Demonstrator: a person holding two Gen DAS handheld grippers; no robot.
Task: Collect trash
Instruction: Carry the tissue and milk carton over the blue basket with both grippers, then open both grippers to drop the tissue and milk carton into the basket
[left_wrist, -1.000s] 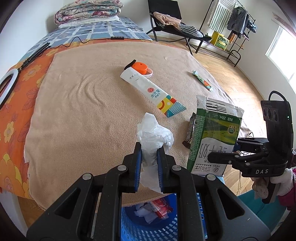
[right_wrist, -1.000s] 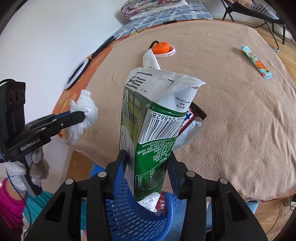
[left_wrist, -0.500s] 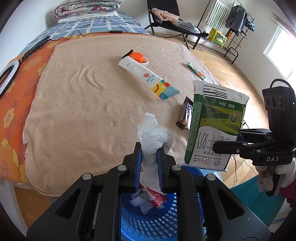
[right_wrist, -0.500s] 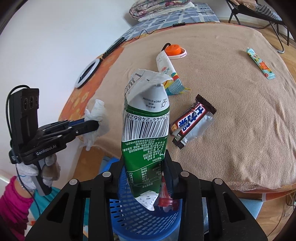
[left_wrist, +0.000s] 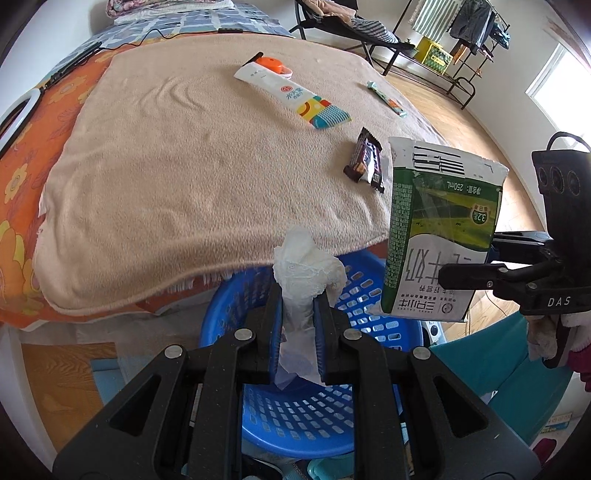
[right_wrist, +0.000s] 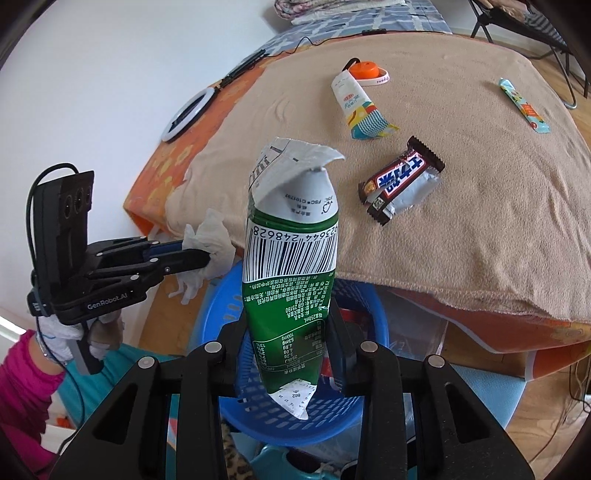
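My left gripper (left_wrist: 298, 299) is shut on a crumpled white tissue (left_wrist: 306, 266) and holds it over the blue basket (left_wrist: 388, 328). My right gripper (right_wrist: 291, 321) is shut on a green and white milk carton (right_wrist: 291, 258), held upright above the same blue basket (right_wrist: 332, 417). In the left wrist view the carton (left_wrist: 439, 229) hangs at the right over the basket's rim. In the right wrist view the left gripper (right_wrist: 207, 258) with the tissue (right_wrist: 212, 245) is at the left. A chocolate bar wrapper (right_wrist: 400, 184), a white tube (right_wrist: 356, 107) and a thin sachet (right_wrist: 522, 105) lie on the beige blanket.
The bed with the beige blanket (left_wrist: 184, 155) ends just beyond the basket. An orange lid (left_wrist: 271, 64) lies by the tube. A ring light (right_wrist: 188, 112) rests on the orange sheet. A folding chair (left_wrist: 343, 22) and a clothes rack (left_wrist: 465, 29) stand on the wooden floor behind.
Both grippers have pulled back from the bed and lowered over the blue basket, which now fills more of both views. Each still holds its item.
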